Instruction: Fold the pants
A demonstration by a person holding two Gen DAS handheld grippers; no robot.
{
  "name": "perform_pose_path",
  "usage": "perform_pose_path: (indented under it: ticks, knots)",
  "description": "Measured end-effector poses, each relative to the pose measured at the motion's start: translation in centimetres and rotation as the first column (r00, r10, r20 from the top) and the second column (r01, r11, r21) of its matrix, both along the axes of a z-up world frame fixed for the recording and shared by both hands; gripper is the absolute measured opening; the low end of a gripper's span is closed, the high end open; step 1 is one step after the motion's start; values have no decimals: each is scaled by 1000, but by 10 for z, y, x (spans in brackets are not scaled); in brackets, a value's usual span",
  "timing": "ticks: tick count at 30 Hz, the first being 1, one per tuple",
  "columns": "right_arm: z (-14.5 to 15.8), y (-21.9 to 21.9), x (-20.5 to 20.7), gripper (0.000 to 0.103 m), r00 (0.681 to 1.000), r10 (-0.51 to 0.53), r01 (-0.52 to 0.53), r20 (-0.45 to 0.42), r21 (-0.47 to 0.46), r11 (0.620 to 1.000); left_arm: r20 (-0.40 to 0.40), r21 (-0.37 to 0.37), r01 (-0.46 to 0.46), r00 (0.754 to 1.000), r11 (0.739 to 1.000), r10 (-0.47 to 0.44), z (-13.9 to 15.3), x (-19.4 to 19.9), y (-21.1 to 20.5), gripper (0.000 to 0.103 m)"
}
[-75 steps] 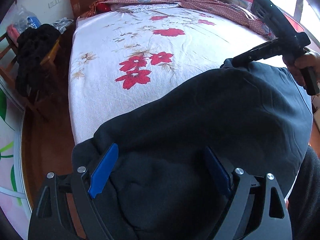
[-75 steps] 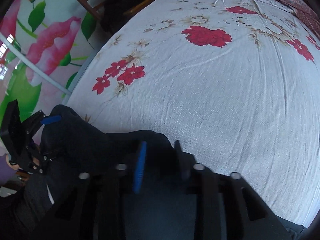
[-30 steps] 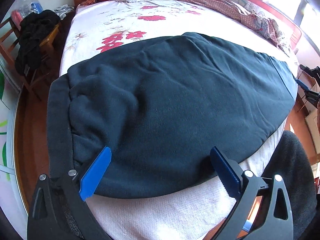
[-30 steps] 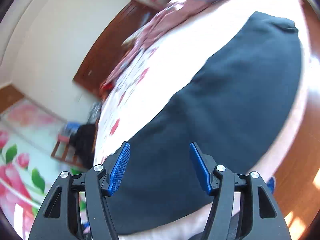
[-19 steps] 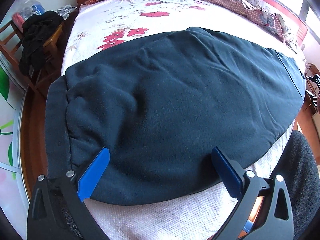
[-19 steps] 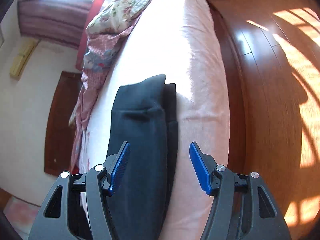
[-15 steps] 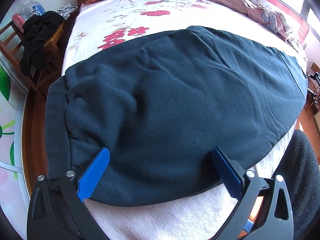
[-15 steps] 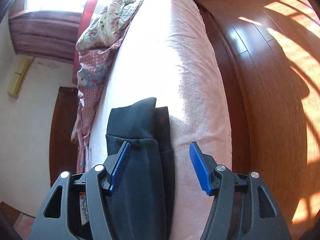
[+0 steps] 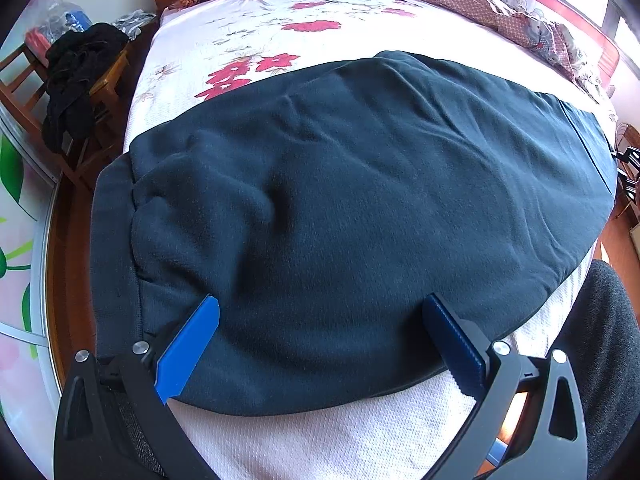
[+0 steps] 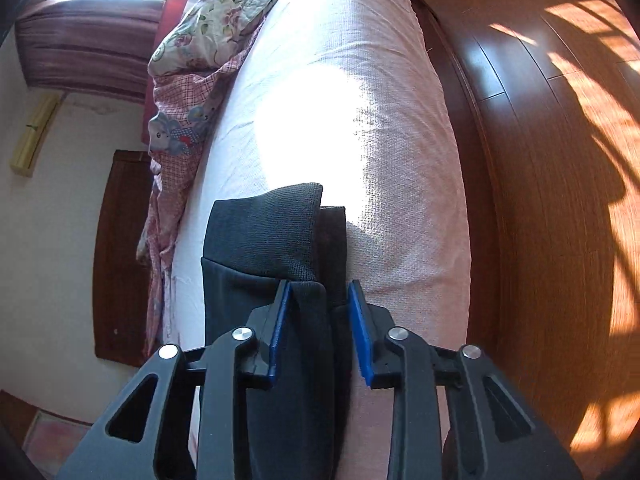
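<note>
Pants [image 9: 360, 200]: lay spread flat across the near edge of the bed [image 9: 248, 20], dark blue-green fleece, legs stacked one on the other; waistband at your left, cuffs at your right.
Left gripper [image 9: 320, 344]: you held it with jaws wide apart, poised over the near hem by the waistband, nothing between the pads.
Right gripper [image 10: 318, 328]: your jaws had just been closing on the cuff end [image 10: 272, 232]; blue pads stood narrow with the doubled ribbed fabric bunched between them, apparently pinched.
Handling: judged soft, thick and limp, moderately heavy for cloth; it should drape and sag, not slip. Fleece grips the pads well.
Where to take hold: ribbed cuff and waistband look the firmest; catch both layers together.
Writing: no brand, label or legible text seen on the pants.
</note>
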State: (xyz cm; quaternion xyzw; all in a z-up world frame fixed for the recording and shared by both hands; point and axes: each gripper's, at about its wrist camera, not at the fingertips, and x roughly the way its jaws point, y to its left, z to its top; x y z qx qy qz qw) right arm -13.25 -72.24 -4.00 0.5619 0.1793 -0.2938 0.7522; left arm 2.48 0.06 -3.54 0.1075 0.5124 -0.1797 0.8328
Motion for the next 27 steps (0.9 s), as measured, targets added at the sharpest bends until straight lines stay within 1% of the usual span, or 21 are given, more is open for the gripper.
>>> perform_pose_path:
  ticks: [1, 3, 4, 6, 8, 9, 10, 11, 13, 14, 16, 18, 19, 20, 21, 22, 23, 24, 25, 26, 27]
  knots:
    - [5, 2, 1, 19, 1000, 12, -12, -16, -19, 1000, 0, -1, 0, 1000, 1000, 0, 0, 0, 0, 101]
    - [15, 5, 0, 17, 1000, 1, -1, -27, -25, 1000, 2, -2, 0, 1000, 1000, 0, 0, 0, 0, 101]
    - [23, 8, 1, 14, 999, 0, -2, -44, -50, 999, 2, -3, 1, 1000, 1000, -1, 0, -1, 0, 101]
    - [51, 20, 11, 11, 995, 28, -43, -98, -153, 987, 2, -6, 1, 1000, 1000, -1, 1, -1, 1, 101]
    - [87, 43, 26, 9, 986, 79, -118, -147, -279, 953, 4, -11, 3, 1000, 1000, -3, 1, -2, 1, 101]
    - [106, 59, 35, 9, 979, 112, -166, -170, -346, 924, 6, -13, 5, 1000, 1000, -5, 1, -2, 2, 101]
    - [125, 79, 45, 9, 969, 148, -220, -200, -414, 883, 8, -16, 7, 1000, 1000, -7, 1, -3, 2, 101]
    - [144, 104, 54, 9, 954, 183, -278, -236, -482, 831, 10, -20, 8, 1000, 1000, -8, 1, -3, 3, 101]
    - [173, 161, 70, 9, 919, 256, -390, -301, -597, 701, 15, -27, 10, 1000, 1000, -10, 2, -4, 4, 101]
    - [183, 194, 75, 9, 897, 289, -441, -334, -640, 629, 17, -31, 11, 1000, 999, -10, 2, -4, 5, 101]
    - [190, 261, 84, 9, 844, 349, -534, -407, -702, 472, 22, -37, 13, 1000, 999, -12, 2, -5, 5, 101]
    - [179, 329, 90, 9, 781, 390, -612, -488, -724, 319, 27, -44, 16, 1000, 999, -15, 2, -5, 6, 101]
    - [166, 362, 94, 9, 739, 402, -655, -541, -718, 237, 28, -47, 18, 999, 999, -17, 2, -5, 7, 101]
    - [148, 393, 97, 9, 698, 391, -692, -600, -706, 151, 29, -51, 20, 999, 998, -18, 2, -5, 7, 101]
    - [127, 423, 100, 9, 665, 357, -718, -656, -693, 63, 30, -56, 21, 999, 998, -20, 2, -5, 8, 101]
    - [101, 451, 104, 9, 622, 313, -747, -717, -664, -37, 32, -62, 23, 999, 998, -21, 2, -6, 9, 101]
    - [75, 474, 108, 9, 550, 312, -789, -775, -605, -111, 34, -65, 26, 999, 998, -24, 2, -6, 10, 101]
    - [46, 497, 112, 9, 456, 311, -832, -834, -523, -185, 35, -68, 30, 999, 997, -27, 2, -6, 10, 101]
    - [18, 516, 110, 9, 397, 264, -844, -879, -462, -272, 35, -70, 33, 999, 997, -30, 2, -6, 11, 101]
    - [-9, 531, 109, 9, 317, 215, -861, -923, -376, -342, 35, -75, 36, 999, 997, -34, 2, -6, 11, 101]
    - [-28, 543, 105, 12, 293, 125, -863, -948, -318, -392, 34, -78, 39, 999, 996, -36, 3, -6, 12, 101]
